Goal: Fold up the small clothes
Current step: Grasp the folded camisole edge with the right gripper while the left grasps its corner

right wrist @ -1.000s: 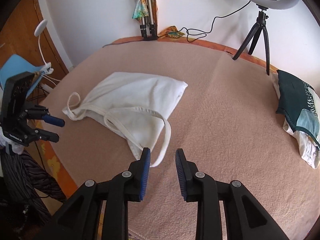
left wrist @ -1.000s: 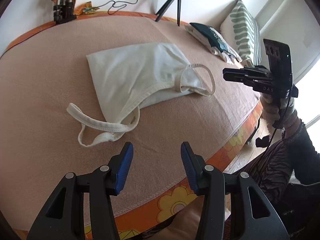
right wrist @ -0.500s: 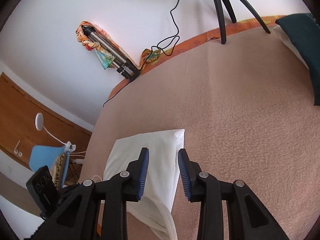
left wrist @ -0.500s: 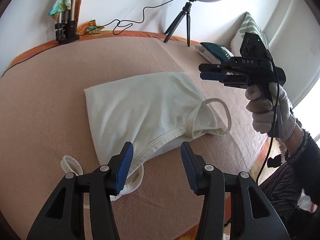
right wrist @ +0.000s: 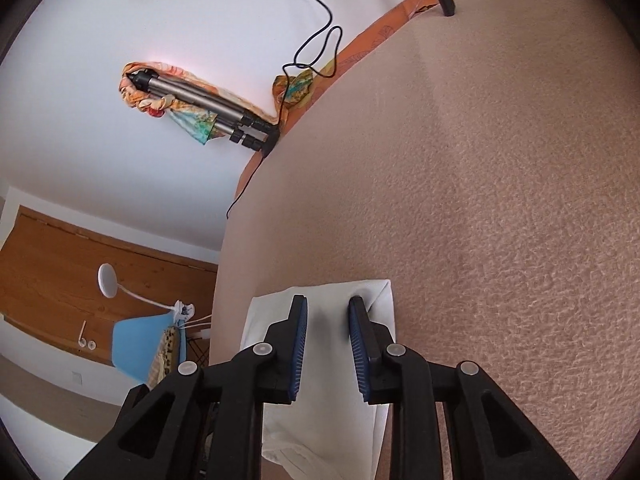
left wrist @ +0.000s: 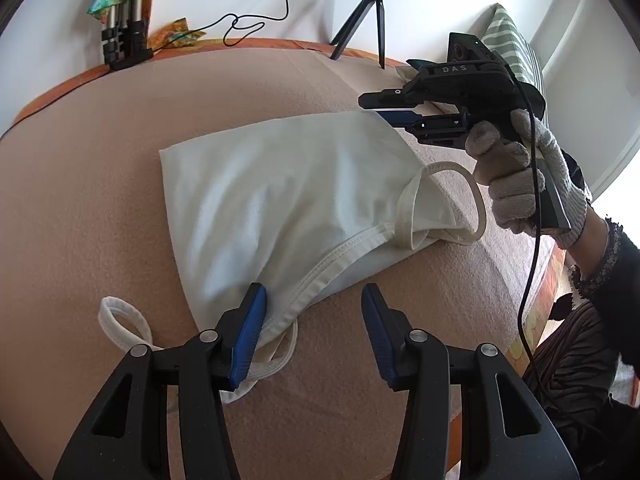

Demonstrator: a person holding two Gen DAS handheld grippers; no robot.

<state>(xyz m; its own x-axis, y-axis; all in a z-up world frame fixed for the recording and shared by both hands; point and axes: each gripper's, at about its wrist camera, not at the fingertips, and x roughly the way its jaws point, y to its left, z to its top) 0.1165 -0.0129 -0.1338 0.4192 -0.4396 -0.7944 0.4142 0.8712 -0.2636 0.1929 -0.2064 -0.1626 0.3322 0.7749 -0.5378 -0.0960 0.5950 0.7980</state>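
Gloved hand [left wrist: 528, 184]: left view only

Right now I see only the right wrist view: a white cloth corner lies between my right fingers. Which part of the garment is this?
Observer: It is a corner of the white tank top, at the end opposite the straps. The right gripper has its jaws closing, with that corner between them.
Operator: Where is the left gripper?
Observer: The left gripper is open at the near end. The neckline hem is at its left finger and nothing is pinched.
Operator: And the straps?
Observer: One strap loop lies on the beige blanket under the gloved hand. The other strap lies left of the left gripper.
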